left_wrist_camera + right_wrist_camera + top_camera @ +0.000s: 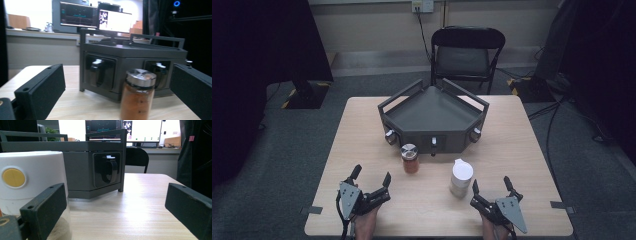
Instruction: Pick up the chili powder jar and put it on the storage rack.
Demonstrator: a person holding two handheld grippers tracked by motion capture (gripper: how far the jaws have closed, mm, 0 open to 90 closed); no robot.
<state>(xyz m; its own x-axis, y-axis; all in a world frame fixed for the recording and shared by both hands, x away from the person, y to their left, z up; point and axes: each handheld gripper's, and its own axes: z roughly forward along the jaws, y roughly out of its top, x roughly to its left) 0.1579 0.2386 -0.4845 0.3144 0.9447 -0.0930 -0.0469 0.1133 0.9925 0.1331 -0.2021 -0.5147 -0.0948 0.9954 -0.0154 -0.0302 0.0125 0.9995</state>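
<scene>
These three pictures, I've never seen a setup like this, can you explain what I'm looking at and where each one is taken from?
A person sits at a wooden table, holding a two-jaw tool in each hand: the left gripper and the right gripper. Both are open and hold nothing. One picture looks down from above. The other two come from cameras riding on each gripper, looking out between its black jaws. On the table stand a dark grey rack, a spice jar with a metal lid, and a white container. A black chair stands behind.

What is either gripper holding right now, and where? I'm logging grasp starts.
Nothing is held. The left gripper and right gripper are both open, short of the jar and white container.
</scene>
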